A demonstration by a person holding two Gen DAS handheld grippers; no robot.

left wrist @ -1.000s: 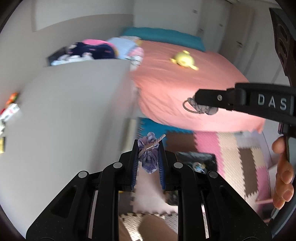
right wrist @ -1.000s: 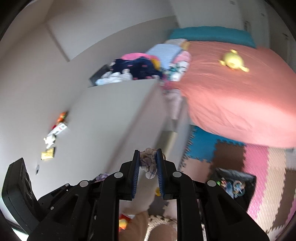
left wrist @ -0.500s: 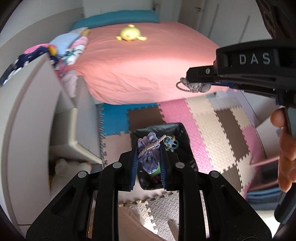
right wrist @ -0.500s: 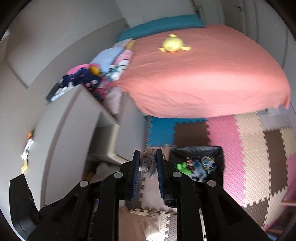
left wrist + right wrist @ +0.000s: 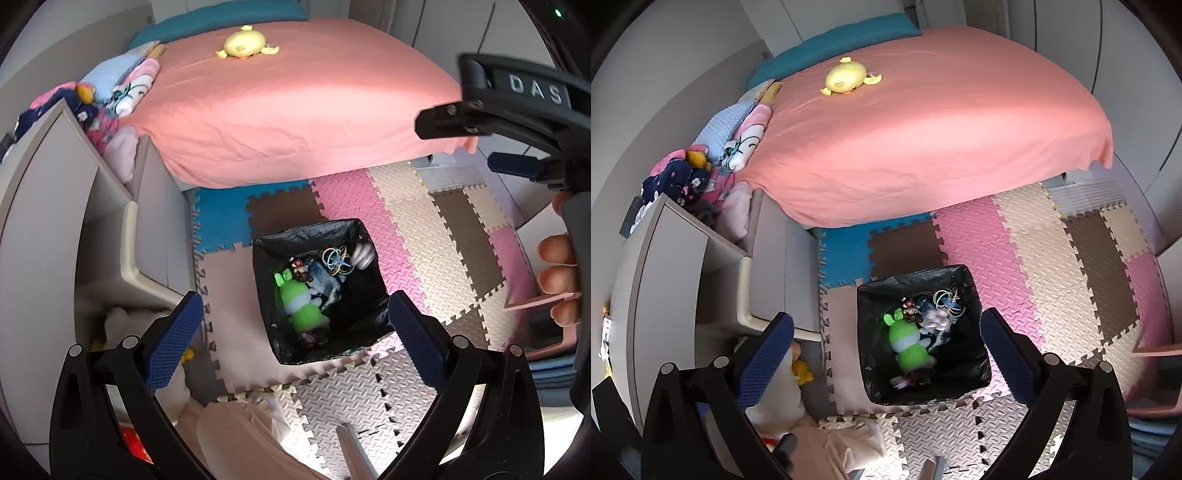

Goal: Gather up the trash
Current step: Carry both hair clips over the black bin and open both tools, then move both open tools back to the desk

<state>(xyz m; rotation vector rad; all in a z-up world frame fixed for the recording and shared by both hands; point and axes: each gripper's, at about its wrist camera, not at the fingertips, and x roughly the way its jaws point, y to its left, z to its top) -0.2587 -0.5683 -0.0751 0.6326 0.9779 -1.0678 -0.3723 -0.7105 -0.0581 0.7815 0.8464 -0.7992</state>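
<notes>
Both the left gripper and right gripper have just sprung wide apart, empty. Below: black-lined bin on foam puzzle mat, beside pink bed.

One bin lined with a black bag stands on the floor mats. Inside it I count one green plush toy, one tangle of coloured rings, one small red-and-white figure and one pale crumpled scrap; the rest is too jumbled to number. One bed carries one yellow plush. Two grippers hang over the bin, the left gripper and the right gripper, four blue pads in all. The mats come in four colours.
</notes>
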